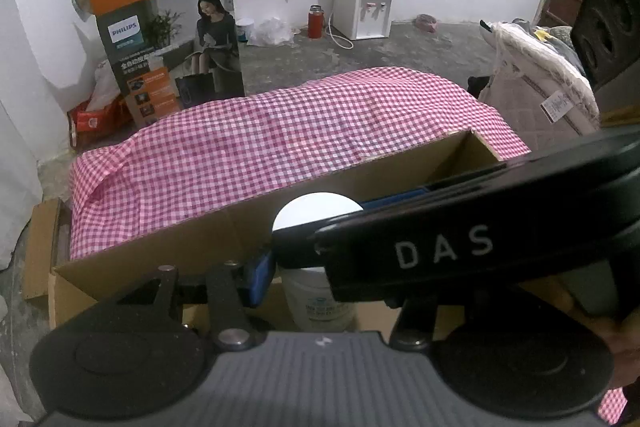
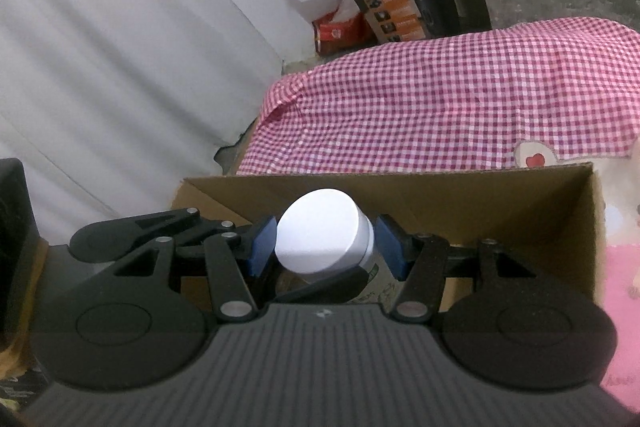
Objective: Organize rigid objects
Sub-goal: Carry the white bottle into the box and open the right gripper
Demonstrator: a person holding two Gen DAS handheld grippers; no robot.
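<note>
I'm angling my right gripper [image 2: 325, 247] down, gripping the white-lidded plastic jar [image 2: 324, 241] inside the brown cardboard box [image 2: 440, 195]; left gripper [image 1: 304, 267] grip unclear.

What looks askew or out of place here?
The white-capped bottle sits tilted between the right gripper pads at the open cardboard box, its cap leaning toward the camera. Nothing looks spilled or damaged.

A white-lidded jar [image 2: 325, 241], tilted, sits between blue pads over the open cardboard box [image 2: 460, 195].
</note>
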